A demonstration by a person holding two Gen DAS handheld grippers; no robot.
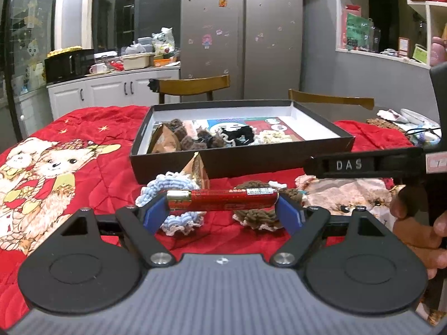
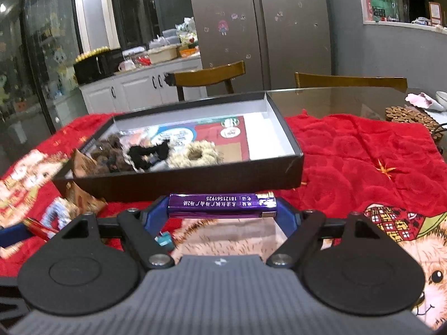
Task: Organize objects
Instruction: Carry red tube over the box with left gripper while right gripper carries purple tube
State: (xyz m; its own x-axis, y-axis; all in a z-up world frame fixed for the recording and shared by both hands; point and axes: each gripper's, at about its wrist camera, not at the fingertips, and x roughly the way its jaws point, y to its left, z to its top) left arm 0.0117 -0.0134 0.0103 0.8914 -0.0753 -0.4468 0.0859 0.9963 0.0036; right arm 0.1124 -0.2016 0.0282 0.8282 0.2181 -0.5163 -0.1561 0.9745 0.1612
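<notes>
Jaws of the left gripper (image 1: 222, 205) clamp a glossy red lighter (image 1: 222, 199) lengthwise, near the shallow black box (image 1: 251, 164) of fuzzy crocheted rings, while in the right view the right gripper (image 2: 222, 209) pinches a shiny purple lighter (image 2: 222, 202) endwise before that box (image 2: 181, 182).

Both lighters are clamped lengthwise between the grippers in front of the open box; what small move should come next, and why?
Probably carry the right gripper forward over the black box to drop its purple lighter in. The box sits just beyond it, already holds scrunchies, and has bare floor at its right side. The left gripper holds a red lighter likewise.
</notes>
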